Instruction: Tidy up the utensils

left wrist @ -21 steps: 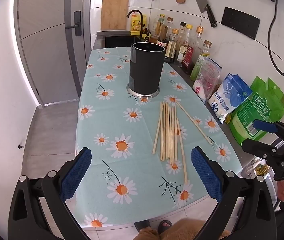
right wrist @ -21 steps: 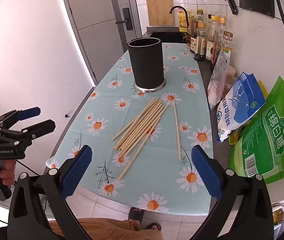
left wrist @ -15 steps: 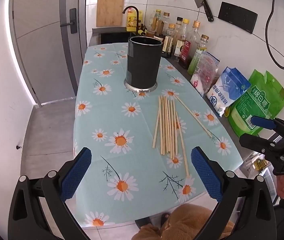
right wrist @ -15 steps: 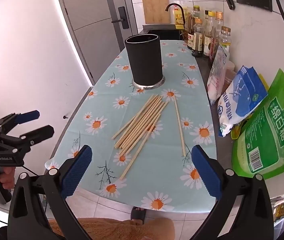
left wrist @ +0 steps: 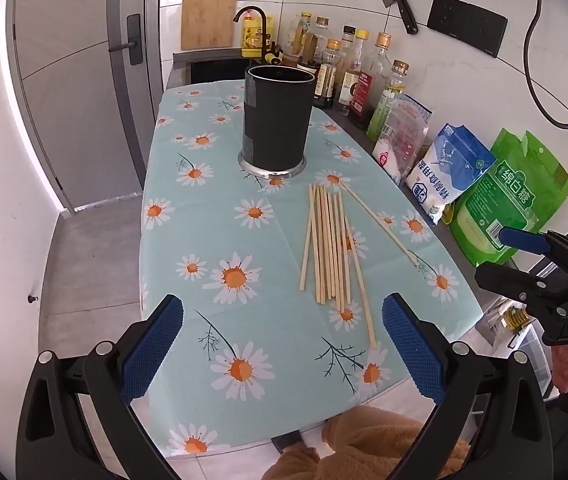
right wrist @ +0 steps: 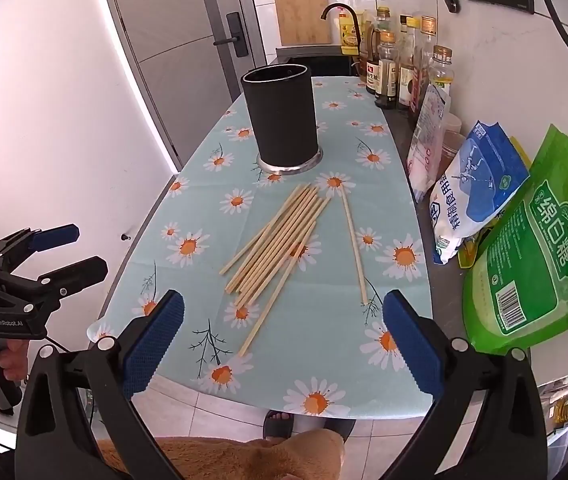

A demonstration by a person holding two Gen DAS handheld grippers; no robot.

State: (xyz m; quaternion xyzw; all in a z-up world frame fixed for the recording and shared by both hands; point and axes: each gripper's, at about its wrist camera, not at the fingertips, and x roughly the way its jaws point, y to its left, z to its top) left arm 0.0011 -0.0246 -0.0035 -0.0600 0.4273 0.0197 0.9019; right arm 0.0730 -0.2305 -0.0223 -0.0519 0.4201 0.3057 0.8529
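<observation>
Several wooden chopsticks [left wrist: 330, 246] lie in a loose bundle on the daisy tablecloth [left wrist: 211, 232], with one chopstick [left wrist: 380, 224] lying apart to the right. A tall black utensil holder [left wrist: 276, 118] stands upright behind them. The same chopsticks [right wrist: 279, 242] and holder [right wrist: 281, 118] show in the right wrist view. My left gripper [left wrist: 282, 346] is open and empty, above the table's near edge. My right gripper [right wrist: 282, 344] is open and empty, also near the front edge. Each gripper shows in the other's view, at the right [left wrist: 524, 256] and at the left [right wrist: 63, 252].
Bottles [left wrist: 358, 76] line the back right wall. A white-blue bag [left wrist: 450, 172], a green bag [left wrist: 512, 196] and a clear packet [left wrist: 402, 136] stand along the table's right side. A sink with tap [left wrist: 257, 28] lies behind the holder. The floor drops off on the left.
Both grippers have moved slightly forward and lower toward the table; the chopsticks and holder look nearer. Both stay open. Nothing on the table has moved.
</observation>
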